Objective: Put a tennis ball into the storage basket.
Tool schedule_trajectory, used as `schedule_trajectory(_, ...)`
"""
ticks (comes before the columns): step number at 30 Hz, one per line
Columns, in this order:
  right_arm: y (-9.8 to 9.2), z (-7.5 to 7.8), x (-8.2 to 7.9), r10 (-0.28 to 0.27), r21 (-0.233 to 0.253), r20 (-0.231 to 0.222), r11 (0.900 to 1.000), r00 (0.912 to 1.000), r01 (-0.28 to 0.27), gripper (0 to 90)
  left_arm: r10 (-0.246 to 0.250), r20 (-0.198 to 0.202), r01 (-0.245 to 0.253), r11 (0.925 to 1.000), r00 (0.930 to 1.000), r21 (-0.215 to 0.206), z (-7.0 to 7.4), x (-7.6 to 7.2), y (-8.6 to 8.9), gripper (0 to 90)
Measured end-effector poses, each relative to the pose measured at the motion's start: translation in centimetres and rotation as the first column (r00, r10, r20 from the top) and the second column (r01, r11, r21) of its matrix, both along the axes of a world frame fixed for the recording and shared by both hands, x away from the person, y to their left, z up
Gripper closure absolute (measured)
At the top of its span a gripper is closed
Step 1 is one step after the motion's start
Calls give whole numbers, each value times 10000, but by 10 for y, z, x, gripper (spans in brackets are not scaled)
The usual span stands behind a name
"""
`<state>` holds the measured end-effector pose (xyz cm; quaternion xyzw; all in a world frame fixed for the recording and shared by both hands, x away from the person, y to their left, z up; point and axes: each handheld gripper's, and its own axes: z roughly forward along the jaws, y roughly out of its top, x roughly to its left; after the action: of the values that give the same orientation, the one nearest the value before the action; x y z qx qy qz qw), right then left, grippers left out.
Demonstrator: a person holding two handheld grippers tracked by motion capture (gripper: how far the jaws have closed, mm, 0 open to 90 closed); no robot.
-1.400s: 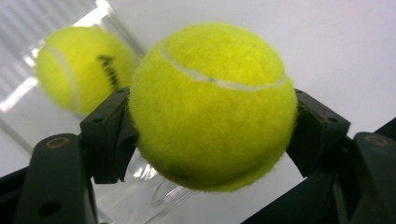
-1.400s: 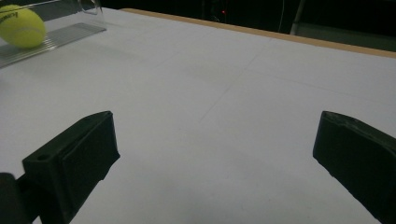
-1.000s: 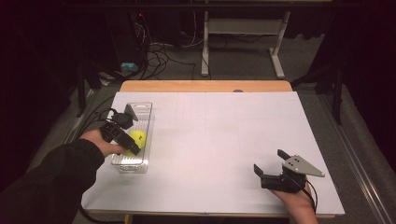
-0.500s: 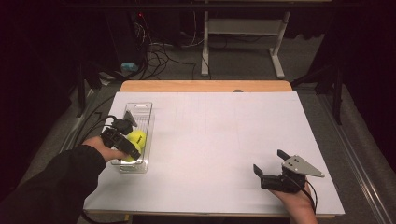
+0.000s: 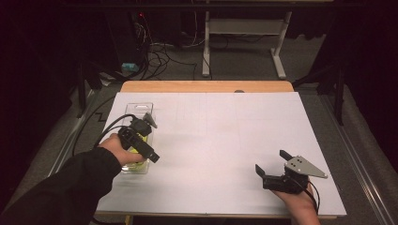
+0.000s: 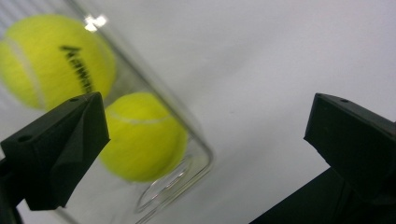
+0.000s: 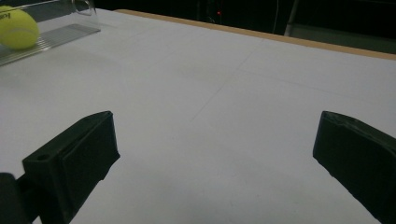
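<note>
A clear plastic tray (image 5: 137, 108) lies on the left of the white table. It holds two yellow tennis balls, one (image 6: 56, 58) farther along and one (image 6: 142, 137) by the rounded near end. My left gripper (image 5: 141, 140) hovers just above the tray's near end. Its jaws are spread wide and open (image 6: 205, 126), with one jaw over the balls and the other over bare table, and nothing is held. My right gripper (image 5: 271, 161) rests open near the front right of the table, empty (image 7: 215, 140). One ball (image 7: 16, 28) and the tray (image 7: 60, 32) show far off.
White paper (image 5: 220, 140) covers the table, with a wooden edge (image 5: 206, 86) at the back. Beyond it on the dark floor are cables (image 5: 155, 51) and a white desk frame (image 5: 244, 42). A dark sleeve (image 5: 61, 187) comes in at the bottom left.
My left gripper has shifted a little to the right and nearer along the tray, staying open. The right gripper has not moved.
</note>
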<state>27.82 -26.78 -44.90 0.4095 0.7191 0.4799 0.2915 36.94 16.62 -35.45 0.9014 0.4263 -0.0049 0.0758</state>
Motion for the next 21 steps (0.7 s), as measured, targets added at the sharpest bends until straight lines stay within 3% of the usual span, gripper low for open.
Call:
schedule_trajectory(6, -1, 0, 0, -29, 51, -11, 10000, 10000, 29, 0, -400, 308, 408, 9988, 9987, -270, -9, -4, -33, 2)
schedule_trajectory(8, -1, 0, 0, -15, 42, -1, 10000, 10000, 15, 0, -570, 387, 588, 9972, 9976, -471, -15, -5, -43, 2)
schedule_trajectory(11, 0, 0, 0, 39, 67, 10, 10000, 10000, -39, 0, -605, 779, 689, 9915, 9951, -1105, -25, -8, -56, 2)
schedule_trajectory(15, 1, 0, -1, 91, 10, 17, 10000, 10000, -91, 0, -498, 1365, 766, 9770, 9894, -1988, -45, -11, -67, 6)
schedule_trajectory(17, 1, 0, -1, 123, 29, 26, 9999, 9999, -123, 0, -382, 1823, 773, 9742, 9825, -2121, -55, -14, -70, 6)
schedule_trajectory(19, 2, 0, -2, 140, 65, 47, 9999, 9999, -141, 0, -152, 2095, 726, 9604, 9777, -2690, -65, -18, -71, 6)
schedule_trajectory(21, 2, 0, -2, 175, 123, 14, 9998, 9998, -175, 0, 129, 2548, 747, 9407, 9669, -3310, -76, -23, -70, 6)
